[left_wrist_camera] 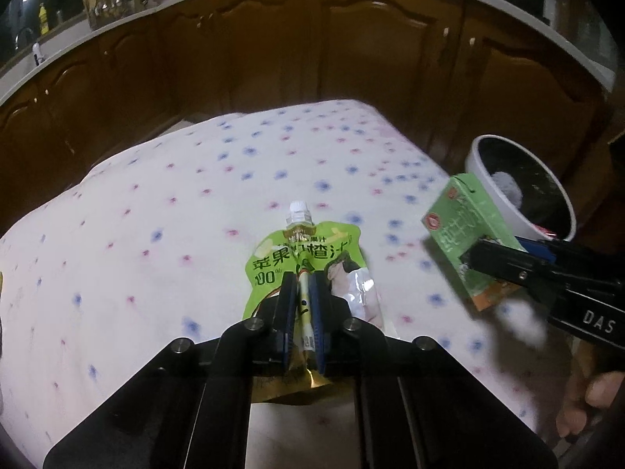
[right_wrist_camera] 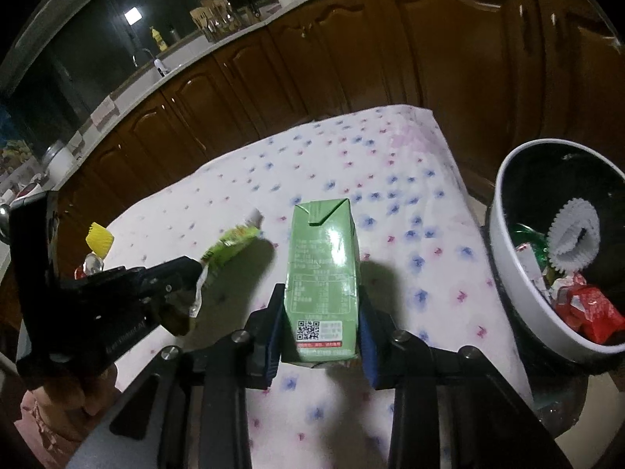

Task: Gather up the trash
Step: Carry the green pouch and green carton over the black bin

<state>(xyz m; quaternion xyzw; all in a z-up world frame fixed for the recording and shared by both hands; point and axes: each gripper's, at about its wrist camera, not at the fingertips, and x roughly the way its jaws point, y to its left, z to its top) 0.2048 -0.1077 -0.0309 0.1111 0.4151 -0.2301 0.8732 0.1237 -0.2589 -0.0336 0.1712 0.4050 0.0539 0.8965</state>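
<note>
Carrying two pieces of trash at once, I have the green rectangular drink carton (right_wrist_camera: 322, 285) clamped between the blue pads of my right hand-held gripper (right_wrist_camera: 322, 336), lifted above the tabletop (right_wrist_camera: 429, 273) with its star-dotted white cloth. My left hand-held gripper (left_wrist_camera: 301, 301) is closed on the lime-green spouted juice pouch (left_wrist_camera: 308, 258), which hangs forward from the jaws, white cap outward.

To the right, just off the tabletop's edge, stands the white round bin with its black liner (right_wrist_camera: 504, 250). It already holds red wrappers and a pleated white paper cup, so I judge collection well under way. Neither item in hand is over the rim yet; the carton is the nearer.

At the far left a yellow paper cupcake case (right_wrist_camera: 99, 239) and some small wrappers beside it look like what remains.
</note>
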